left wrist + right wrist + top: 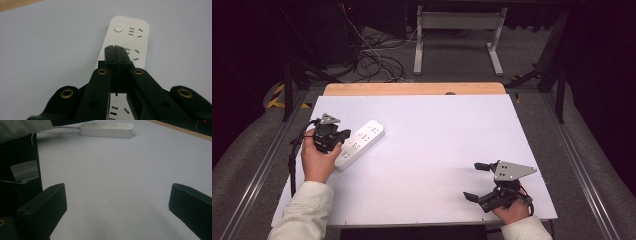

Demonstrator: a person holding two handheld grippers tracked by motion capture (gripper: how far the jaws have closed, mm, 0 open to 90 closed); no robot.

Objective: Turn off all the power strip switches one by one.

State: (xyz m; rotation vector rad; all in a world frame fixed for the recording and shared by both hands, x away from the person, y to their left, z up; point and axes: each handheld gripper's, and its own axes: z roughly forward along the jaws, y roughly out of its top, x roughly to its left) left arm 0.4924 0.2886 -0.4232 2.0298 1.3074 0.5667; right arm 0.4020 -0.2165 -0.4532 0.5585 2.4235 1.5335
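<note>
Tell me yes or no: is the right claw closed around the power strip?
No: the right claw stands open over bare table, far from the power strip by the other hand.

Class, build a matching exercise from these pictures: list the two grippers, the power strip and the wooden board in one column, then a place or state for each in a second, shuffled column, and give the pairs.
Column one:
1. left gripper
2. right gripper
3. power strip
4. wooden board

Column two:
A. lies white on the table's left part
B. jaws wide apart, nothing between them
C. runs along the table's far edge
D. jaws shut together above the strip

Pairs: 1-D, 2-B, 3-A, 4-C
</note>
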